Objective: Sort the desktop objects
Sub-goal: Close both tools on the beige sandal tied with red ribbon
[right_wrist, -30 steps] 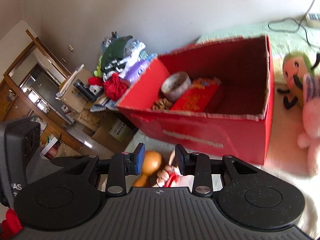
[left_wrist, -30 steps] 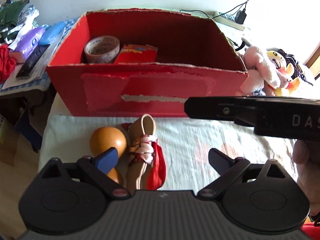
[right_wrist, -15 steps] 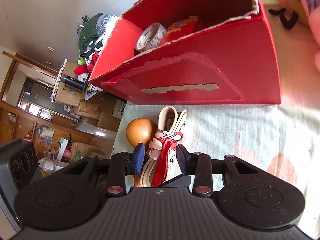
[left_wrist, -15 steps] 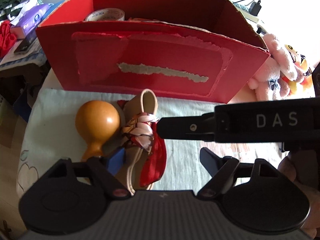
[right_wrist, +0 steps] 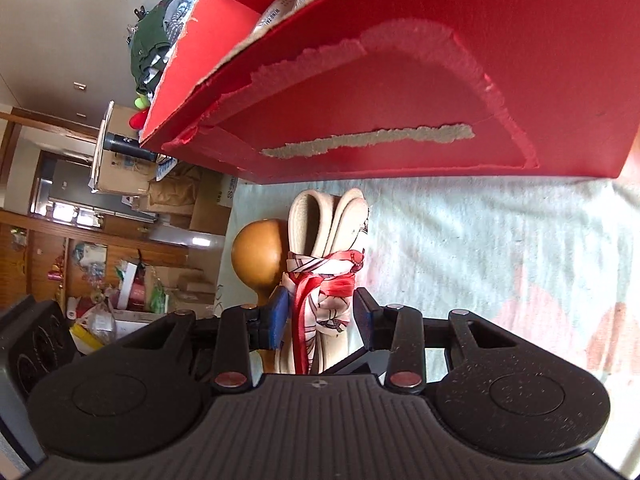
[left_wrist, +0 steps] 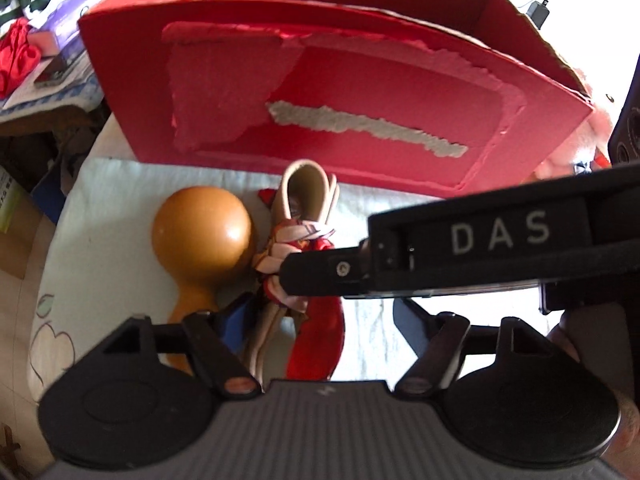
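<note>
Counts on the pale patterned cloth

One torn red cardboard box point(left_wrist: 344, 120), one glossy orange-brown wooden gourd point(left_wrist: 200, 240), one folded beige strap bundle tied with a red-and-white scarf point(right_wrist: 324, 264), one tape roll point(right_wrist: 280, 4) (only its rim shows), two black grippers.

Gourd and tied bundle before the box.
Gourd point(left_wrist: 202, 236) lies left of, touching, the bundle point(left_wrist: 298, 240); the box point(left_wrist: 340, 92) stands behind both on the cloth-covered worktop point(right_wrist: 480, 240).

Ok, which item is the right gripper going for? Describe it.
Start at the big red box; on the cloth before it lies a beige looped strap bundle beside an orange gourd. Unlike the smooth gourd, it is tied with a red-and-white scarf.
</note>
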Motion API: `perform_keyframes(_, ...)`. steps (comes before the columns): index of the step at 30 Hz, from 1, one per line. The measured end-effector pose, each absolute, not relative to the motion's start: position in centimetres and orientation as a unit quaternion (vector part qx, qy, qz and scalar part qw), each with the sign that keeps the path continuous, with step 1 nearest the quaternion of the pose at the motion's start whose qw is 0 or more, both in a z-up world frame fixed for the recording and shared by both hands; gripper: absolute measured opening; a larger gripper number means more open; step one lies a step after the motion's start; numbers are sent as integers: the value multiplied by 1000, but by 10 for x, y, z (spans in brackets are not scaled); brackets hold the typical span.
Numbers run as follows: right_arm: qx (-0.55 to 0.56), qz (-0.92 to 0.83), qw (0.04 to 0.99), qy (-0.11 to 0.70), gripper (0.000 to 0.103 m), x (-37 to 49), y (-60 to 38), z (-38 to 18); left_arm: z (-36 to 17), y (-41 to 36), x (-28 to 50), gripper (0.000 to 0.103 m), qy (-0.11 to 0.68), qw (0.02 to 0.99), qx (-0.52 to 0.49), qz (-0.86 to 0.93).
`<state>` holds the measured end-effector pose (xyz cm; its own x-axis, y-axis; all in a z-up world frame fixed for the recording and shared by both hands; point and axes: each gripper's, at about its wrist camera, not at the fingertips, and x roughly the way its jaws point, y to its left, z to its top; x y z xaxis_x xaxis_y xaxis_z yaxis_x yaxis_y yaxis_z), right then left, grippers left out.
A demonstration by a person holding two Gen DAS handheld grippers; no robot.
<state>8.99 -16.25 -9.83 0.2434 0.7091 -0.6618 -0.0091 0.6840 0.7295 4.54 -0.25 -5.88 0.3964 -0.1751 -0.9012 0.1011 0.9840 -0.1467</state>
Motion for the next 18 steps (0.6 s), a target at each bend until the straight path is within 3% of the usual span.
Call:
perform_keyframes(10,314,241,730,557,42,87,-169,-94,-62,-3,46,68,543,836,-38,-75)
perform_keyframes(12,318,240,726,561,47,88,-170,-98,-62,-4,45,65,542,837,-31,-70)
perform_keyframes(13,325,240,721,563,45,88,-172,-100,-62,-5,45,64,542,837,-30,-70)
perform_keyframes(14,331,243,717,563,38,87,-174,-102,-62,-5,44,63,541,837,-31,-70)
perform_keyframes(18,335,252,713,562,35,85,-179,-102,-61,-9,40,58,541,837,-36,-78)
